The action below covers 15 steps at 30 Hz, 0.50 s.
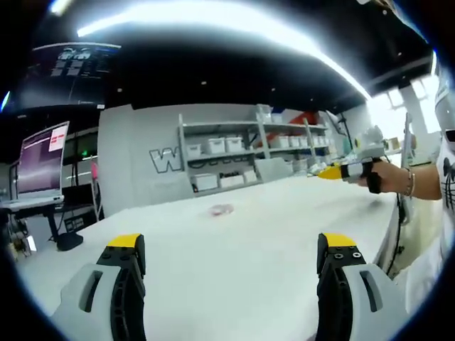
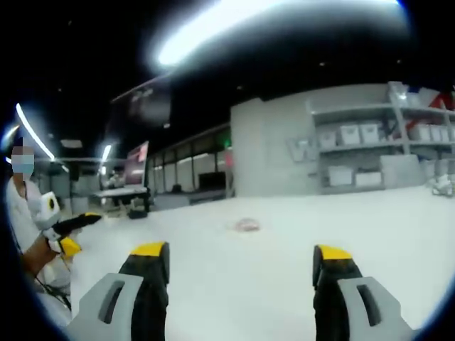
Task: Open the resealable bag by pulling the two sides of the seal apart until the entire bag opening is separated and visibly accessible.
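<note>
Pinkish bag [image 1: 222, 209] on table [image 1: 270, 234] (wall lettering unreadable).

The resealable bag [image 1: 222, 209] lies flat on the white table [image 1: 270, 241], well ahead of me and out near the middle of its top. From here it is only a small, pale patch with a pinkish tint, seemingly clear plastic. In the right gripper view I see it [image 2: 247, 225] the same way: small, low, flat on the table. I cannot tell whether its seal is closed or parted.
</note>
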Each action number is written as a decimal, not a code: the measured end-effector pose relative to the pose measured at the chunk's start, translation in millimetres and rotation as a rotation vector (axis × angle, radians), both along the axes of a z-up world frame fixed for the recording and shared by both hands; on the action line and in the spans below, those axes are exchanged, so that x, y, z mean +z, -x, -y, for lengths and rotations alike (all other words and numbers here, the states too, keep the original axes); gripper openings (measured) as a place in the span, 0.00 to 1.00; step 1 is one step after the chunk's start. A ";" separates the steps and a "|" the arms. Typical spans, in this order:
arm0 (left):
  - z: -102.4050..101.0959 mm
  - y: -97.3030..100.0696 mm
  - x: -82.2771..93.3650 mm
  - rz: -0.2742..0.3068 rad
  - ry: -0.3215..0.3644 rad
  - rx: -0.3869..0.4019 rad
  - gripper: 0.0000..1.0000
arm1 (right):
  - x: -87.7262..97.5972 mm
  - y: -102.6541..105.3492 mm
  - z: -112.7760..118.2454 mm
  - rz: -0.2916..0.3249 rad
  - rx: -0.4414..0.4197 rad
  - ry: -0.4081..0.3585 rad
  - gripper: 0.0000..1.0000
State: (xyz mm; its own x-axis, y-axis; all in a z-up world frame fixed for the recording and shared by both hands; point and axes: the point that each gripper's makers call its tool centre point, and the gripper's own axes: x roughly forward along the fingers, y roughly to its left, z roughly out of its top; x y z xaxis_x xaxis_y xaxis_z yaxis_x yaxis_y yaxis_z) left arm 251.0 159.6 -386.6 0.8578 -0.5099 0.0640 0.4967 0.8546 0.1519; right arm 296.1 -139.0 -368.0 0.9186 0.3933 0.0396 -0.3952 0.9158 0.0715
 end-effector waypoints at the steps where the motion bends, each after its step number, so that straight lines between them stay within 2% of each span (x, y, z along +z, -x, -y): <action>1: -0.4 -0.4 0.3 0.000 0.001 0.001 0.99 | 0.2 1.3 2.0 0.004 -0.006 0.002 0.83; 9: -3.6 -5.5 -2.0 -0.004 0.006 0.009 0.99 | -5.0 10.5 14.9 0.007 -0.044 0.004 0.83; 15: -3.3 -6.2 -0.6 0.000 0.003 0.012 0.99 | 0.7 18.2 17.9 0.030 -0.055 0.009 0.84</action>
State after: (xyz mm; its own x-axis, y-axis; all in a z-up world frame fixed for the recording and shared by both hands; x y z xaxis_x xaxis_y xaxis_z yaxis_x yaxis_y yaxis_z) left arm 257.1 162.9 -387.1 0.8641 -0.4991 0.0650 0.4860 0.8611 0.1495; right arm 277.9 -156.9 -367.2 0.9373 0.3426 0.0642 -0.3459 0.9368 0.0517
